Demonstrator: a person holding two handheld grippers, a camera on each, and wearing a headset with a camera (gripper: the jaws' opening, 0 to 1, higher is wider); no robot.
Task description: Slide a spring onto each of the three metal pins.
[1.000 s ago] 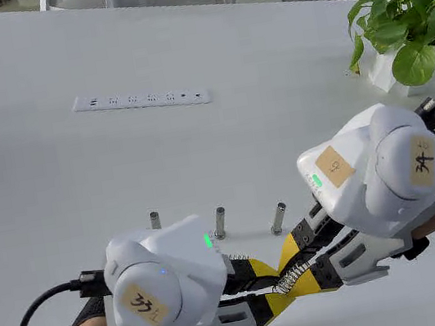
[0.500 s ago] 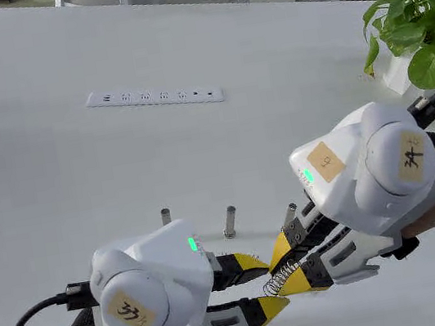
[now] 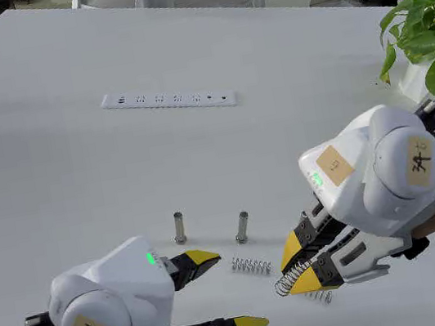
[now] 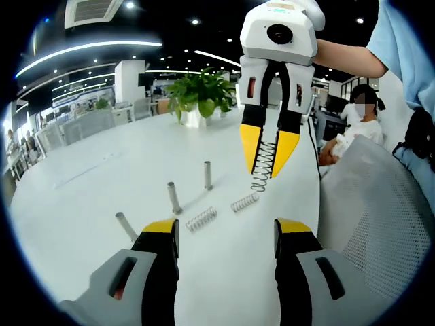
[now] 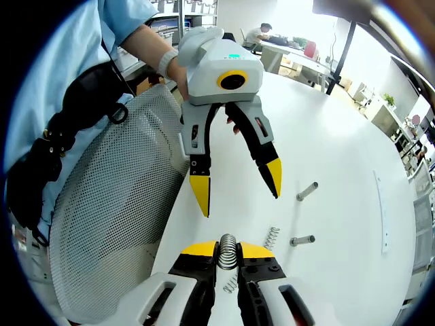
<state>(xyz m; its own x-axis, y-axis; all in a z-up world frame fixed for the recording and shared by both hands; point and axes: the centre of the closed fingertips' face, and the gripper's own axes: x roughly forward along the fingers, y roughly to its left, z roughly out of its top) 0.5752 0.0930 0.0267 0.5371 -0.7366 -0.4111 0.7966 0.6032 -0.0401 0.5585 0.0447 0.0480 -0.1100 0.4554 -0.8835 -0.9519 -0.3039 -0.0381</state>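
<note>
The right tongs (image 3: 291, 272) are pressed together on 1 spring (image 5: 228, 250). They pinch it near one end, so the rest pokes out past the tips. The left tongs (image 3: 239, 287) are spread wide and hold nothing. 2 more springs (image 4: 202, 218) lie on the surface (image 3: 55, 180) just beside the tongs. The 3 pins (image 4: 174, 197) stand up in a row a little past them, and all 3 are bare.

The spring looks thin, light and bendy. A hard squeeze could squash it, and it might flick away if the tongs slip. It is likely best held by its side near one end, as it is now. That leaves the open end free to go over a pin. The pins look small and may tip if bumped.

1 second ago the left tongs were close up against the right tongs, with the spring between both pairs. Now the left tongs have pulled back and opened, and the right tongs hold the spring alone.
</note>
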